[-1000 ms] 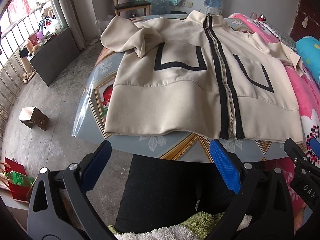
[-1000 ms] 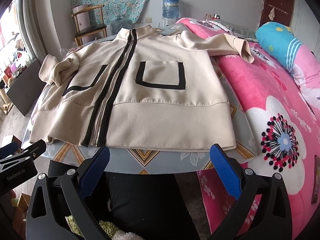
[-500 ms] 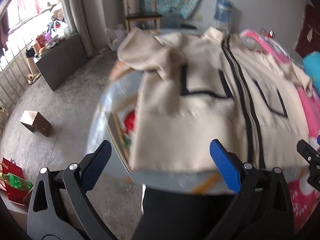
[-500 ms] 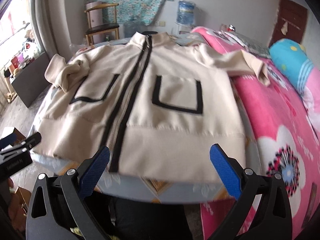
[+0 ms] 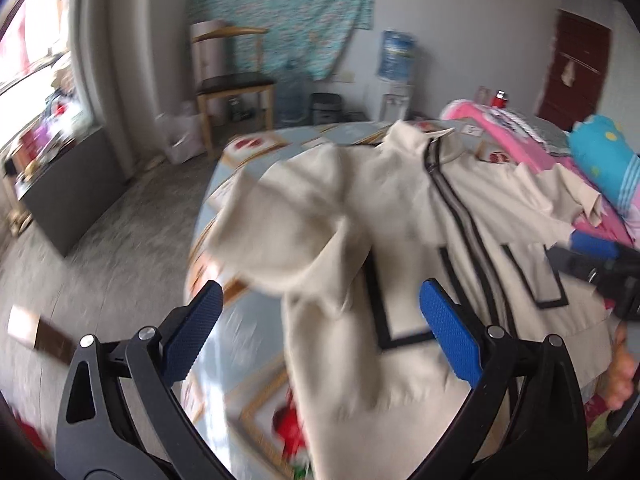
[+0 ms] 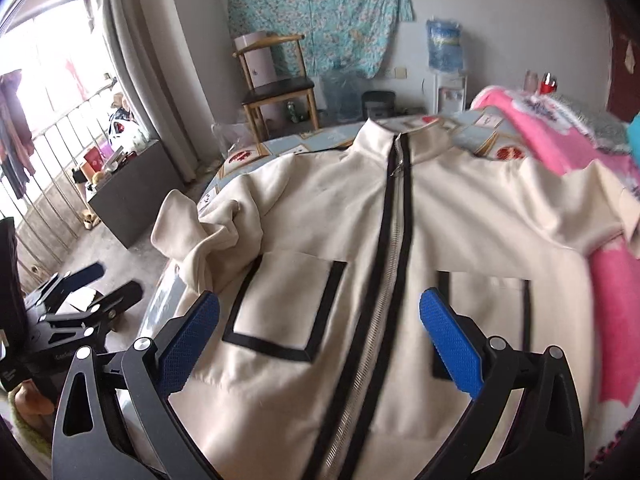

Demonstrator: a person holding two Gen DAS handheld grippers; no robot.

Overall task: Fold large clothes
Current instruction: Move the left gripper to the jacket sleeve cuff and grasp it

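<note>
Jacket [image 6: 360, 280] is lying zipped and front-up on the desk [image 5: 248, 360], spread flat presumably so its sides can be folded inward, though the sleeve [image 5: 304, 216] on the jacket's window side is sitting bunched over the chest. Left tongs [image 5: 316, 332] are hanging wide apart above that sleeve, holding nothing. Right tongs [image 6: 318, 340] are gaping equally wide over the jacket's zip, touching nothing

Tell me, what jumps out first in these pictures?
A big cream jacket with a black-edged zip lies spread front-up on a patterned table, one sleeve bunched at its left. Both open blue-padded grippers hover over it, with a bright pink blanket on the right.
</note>
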